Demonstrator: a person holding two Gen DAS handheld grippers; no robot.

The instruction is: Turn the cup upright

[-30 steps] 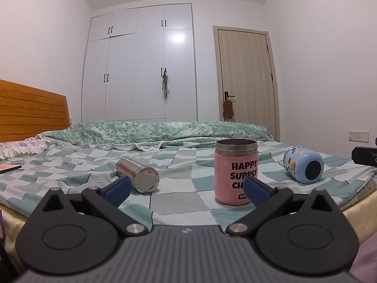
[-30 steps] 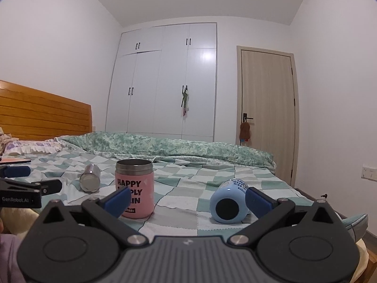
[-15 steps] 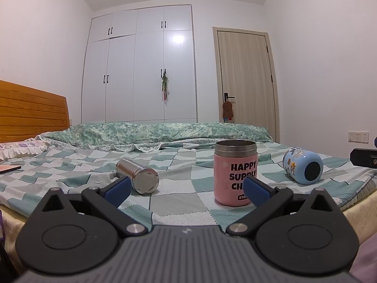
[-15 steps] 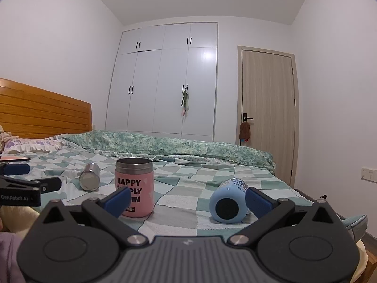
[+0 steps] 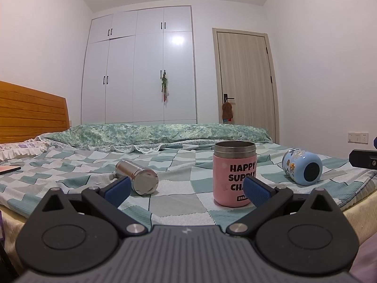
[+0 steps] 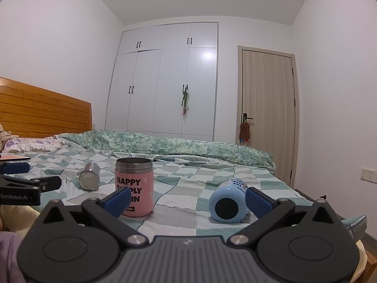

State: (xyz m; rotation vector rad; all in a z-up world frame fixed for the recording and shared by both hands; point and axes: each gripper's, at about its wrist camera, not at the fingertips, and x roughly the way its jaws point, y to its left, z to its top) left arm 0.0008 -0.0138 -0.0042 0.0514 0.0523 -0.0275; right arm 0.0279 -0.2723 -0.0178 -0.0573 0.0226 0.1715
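Note:
A pink cup (image 5: 234, 173) with black lettering stands upright on the checked bedspread; it also shows in the right wrist view (image 6: 134, 186). A steel cup (image 5: 139, 176) lies on its side to its left, seen too in the right wrist view (image 6: 90, 175). A blue cup (image 5: 302, 166) lies on its side at the right, its base toward me in the right wrist view (image 6: 228, 204). My left gripper (image 5: 187, 189) is open and empty before the bed edge. My right gripper (image 6: 188, 199) is open and empty, the blue cup just inside its right finger.
The bed (image 5: 179, 165) has a wooden headboard (image 5: 30, 110) at the left and a rolled green quilt (image 5: 153, 133) at the back. White wardrobes (image 5: 141, 70) and a door (image 5: 245, 82) stand behind. The left gripper's side (image 6: 21, 184) shows at the right wrist view's left edge.
Both views have shifted very slightly; the cups lie as before and both grippers stay open.

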